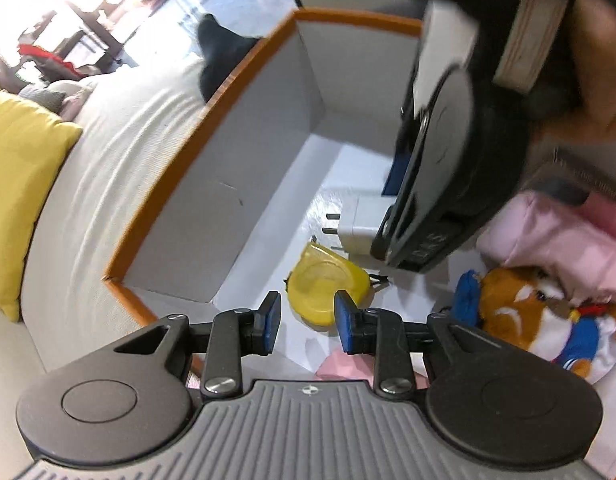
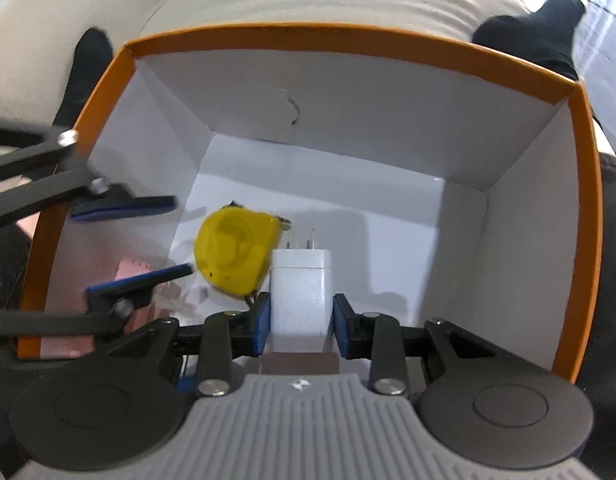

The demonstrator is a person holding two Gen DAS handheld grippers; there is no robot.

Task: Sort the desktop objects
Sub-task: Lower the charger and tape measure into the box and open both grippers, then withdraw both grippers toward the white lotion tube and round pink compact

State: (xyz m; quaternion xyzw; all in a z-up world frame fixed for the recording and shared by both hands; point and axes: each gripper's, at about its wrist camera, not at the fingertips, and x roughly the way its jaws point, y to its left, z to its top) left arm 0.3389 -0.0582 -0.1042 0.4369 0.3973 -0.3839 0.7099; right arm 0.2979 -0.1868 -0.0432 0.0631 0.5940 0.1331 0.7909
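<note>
An orange-rimmed box (image 2: pixel 584 184) (image 1: pixel 155 208) with white walls stands on a pale ribbed cover. On its floor lies a round yellow tape measure (image 2: pixel 233 254) (image 1: pixel 328 284), with a pink item (image 2: pixel 133 270) beside it. My right gripper (image 2: pixel 301 320) (image 1: pixel 388 224) reaches down into the box, shut on a white plug charger (image 2: pixel 301 292) (image 1: pixel 362 224) whose prongs point away from it. My left gripper (image 1: pixel 308 316) (image 2: pixel 183 235) hangs over the box's near-left part, open, with nothing between its blue pads; the tape measure lies just beyond them.
A brown, white and blue plush toy (image 1: pixel 540 312) and pink cloth (image 1: pixel 556 236) lie outside the box to the right. A yellow cushion (image 1: pixel 19 184) sits at the far left. Something black, like a sock (image 2: pixel 548 28) (image 1: pixel 219 52), rests behind the box.
</note>
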